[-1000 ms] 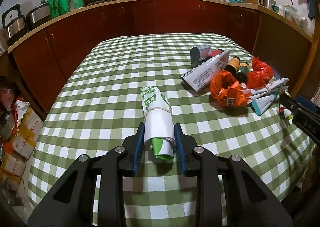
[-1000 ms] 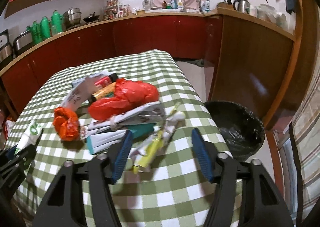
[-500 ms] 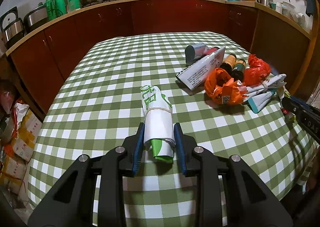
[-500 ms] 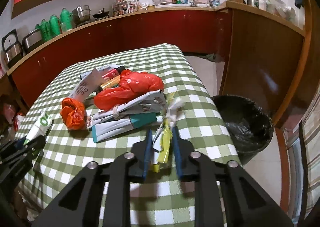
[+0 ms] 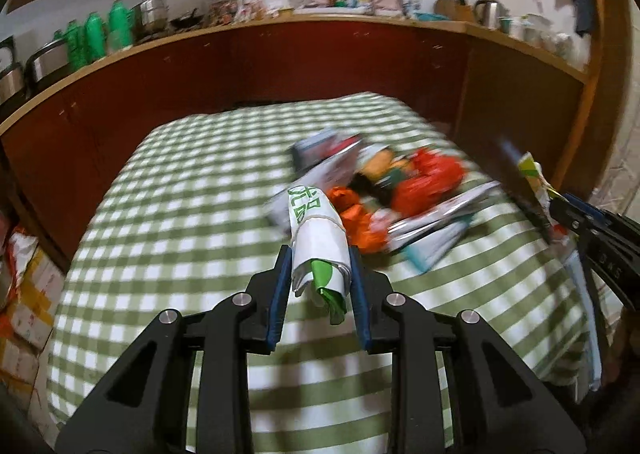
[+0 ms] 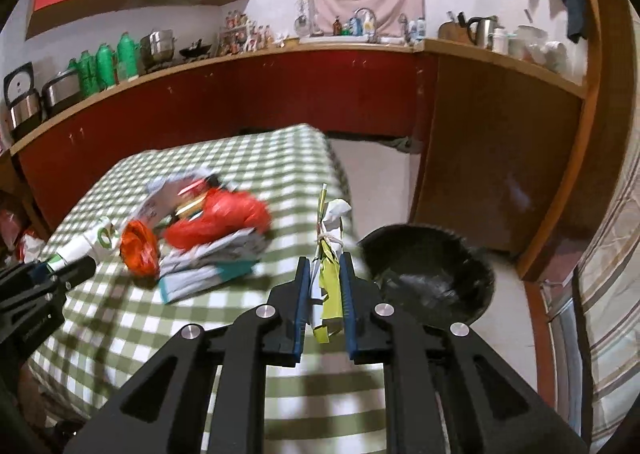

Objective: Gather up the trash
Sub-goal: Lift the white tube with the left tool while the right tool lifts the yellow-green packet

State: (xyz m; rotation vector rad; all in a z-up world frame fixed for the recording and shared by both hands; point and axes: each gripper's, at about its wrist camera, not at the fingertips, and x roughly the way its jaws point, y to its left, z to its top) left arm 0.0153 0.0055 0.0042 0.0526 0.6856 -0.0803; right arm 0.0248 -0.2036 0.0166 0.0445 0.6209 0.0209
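Paper, white with green print and rolled into a soft tube, sits clamped between the blue pads of the left gripper, raised over the green checked tablecloth. Beyond it lies a blurred heap of crumpled orange plastic bags and flat wrappers. The right gripper is clenched on a thin yellow-and-white twisted wrapper, held upright, with the black-lined bin on the floor just beyond it.
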